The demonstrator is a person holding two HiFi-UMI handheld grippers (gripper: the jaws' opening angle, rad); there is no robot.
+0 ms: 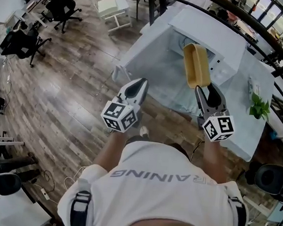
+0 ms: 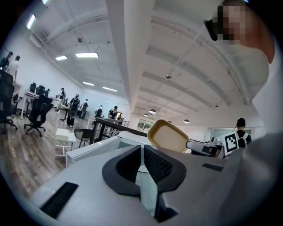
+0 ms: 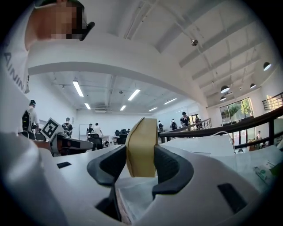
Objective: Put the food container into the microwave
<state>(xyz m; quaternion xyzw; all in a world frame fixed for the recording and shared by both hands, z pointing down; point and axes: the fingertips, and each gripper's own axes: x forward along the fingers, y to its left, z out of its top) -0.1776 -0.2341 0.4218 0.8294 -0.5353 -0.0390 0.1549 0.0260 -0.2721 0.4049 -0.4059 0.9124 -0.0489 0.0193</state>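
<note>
A yellow food container [image 1: 197, 65] is held on edge, out over the cloth-covered table [image 1: 151, 61]. My right gripper [image 1: 202, 88] is shut on its near end. The white microwave [image 1: 210, 30] stands just beyond it, front toward me. In the right gripper view the container [image 3: 141, 145] is pinched between both pads, the right gripper [image 3: 140, 165] level. My left gripper [image 1: 142, 81] hovers at the table's near left edge, jaws together and holding nothing. The left gripper view shows the left gripper [image 2: 141, 154] shut, with the container [image 2: 168, 137] off to its right.
A small green plant [image 1: 259, 106] stands on the table's right end. A dark railing [image 1: 266, 37] curves behind the table. Office chairs [image 1: 62, 4] and a white stool [image 1: 114, 7] stand on the wooden floor at the far left. Several people stand in the distance.
</note>
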